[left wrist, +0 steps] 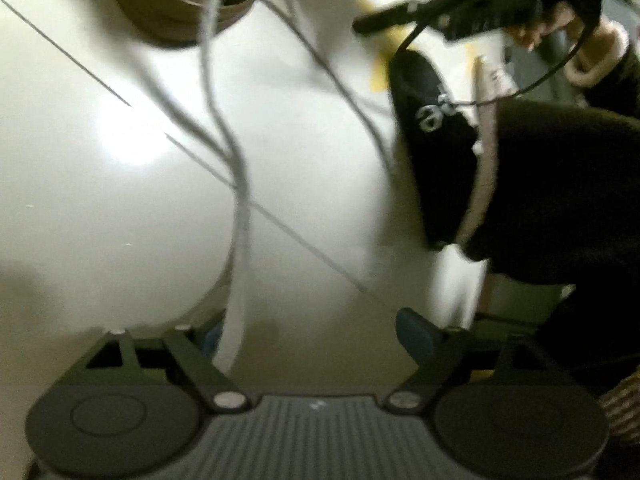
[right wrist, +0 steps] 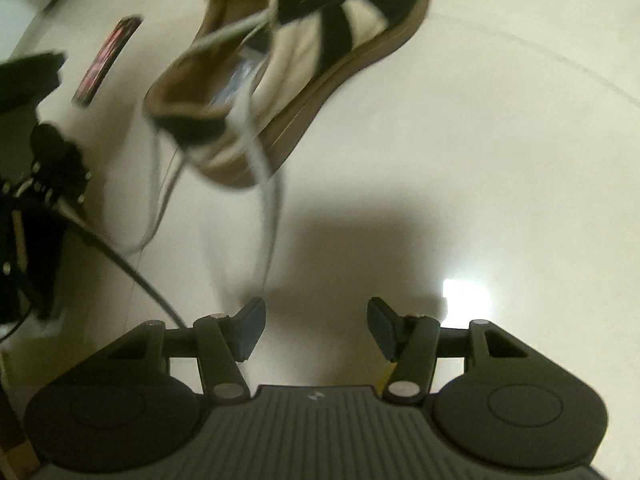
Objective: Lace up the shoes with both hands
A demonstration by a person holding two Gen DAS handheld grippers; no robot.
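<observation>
The right wrist view shows the shoe (right wrist: 288, 76) whole, in the upper middle of the frame: cream with black stripes and a tan sole, lying on the pale floor (right wrist: 500, 160), its white laces (right wrist: 264, 184) trailing down toward the camera. The right gripper (right wrist: 316, 330) stands released at the bottom, jaws apart with bare floor between them; one lace end lies just above its left finger, and whether they touch I cannot tell. The left wrist view catches only the shoe's sole edge (left wrist: 168, 20) at the upper left, with laces (left wrist: 240, 200) running down the middle. The left gripper (left wrist: 308, 336) is spread wide; a lace passes close by its left finger, unpinched. Upper right, this view alone shows the other gripper in a hand (left wrist: 548, 20).
</observation>
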